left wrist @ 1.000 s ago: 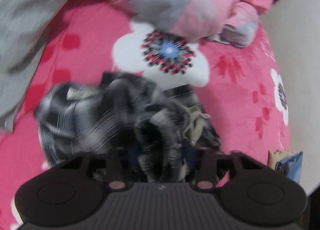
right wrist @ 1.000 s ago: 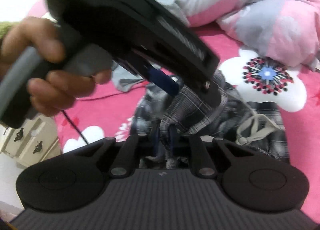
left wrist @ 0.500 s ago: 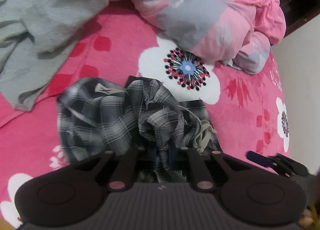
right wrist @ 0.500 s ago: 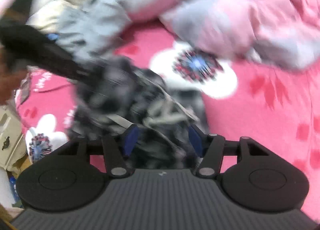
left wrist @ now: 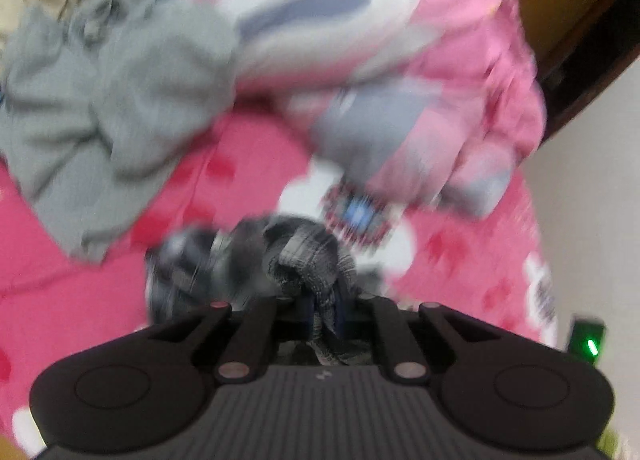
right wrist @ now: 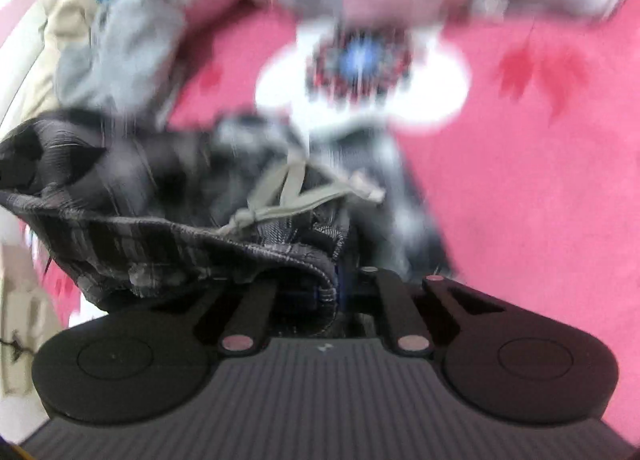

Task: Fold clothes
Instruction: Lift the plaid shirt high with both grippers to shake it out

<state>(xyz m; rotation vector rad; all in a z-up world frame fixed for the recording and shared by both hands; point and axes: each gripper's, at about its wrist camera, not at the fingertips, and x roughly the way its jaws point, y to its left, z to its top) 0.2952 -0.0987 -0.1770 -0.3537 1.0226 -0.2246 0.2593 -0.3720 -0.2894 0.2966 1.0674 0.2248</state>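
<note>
Bedding forms the work surface: a pink blanket [left wrist: 100, 300] printed with a white flower [right wrist: 360, 71], which serves as the landmark; both views are motion-blurred. Toward the camera from the flower lies the plaid shorts [right wrist: 168, 219], dark grey check with a pale drawstring [right wrist: 288, 199]; the shorts' far edge reaches the flower's near petals. Beyond the flower a crumpled pink-and-grey quilt [left wrist: 420, 79] closes off the far side; left of the flower a grey garment [left wrist: 100, 99] lies bunched, overlapping the quilt's edge, with beige and teal fabric at the frame corner behind it. Right of the flower the blanket is bare up to the bed edge; a pale wall [left wrist: 592, 199] stands just beside that edge, and a dark wooden frame [left wrist: 572, 11] rises behind the quilt.

Left gripper [left wrist: 324, 312]: fingers drawn close together, pinching a gathered fold of the shorts; cloth bulges above the fingertips and hangs below them. Right gripper [right wrist: 340, 284]: fingers pressed close on the hemmed waistband edge of the shorts; the waistband stretches away to the left of the view, raised off the blanket, with the drawstring knot just above the fingertips.
</note>
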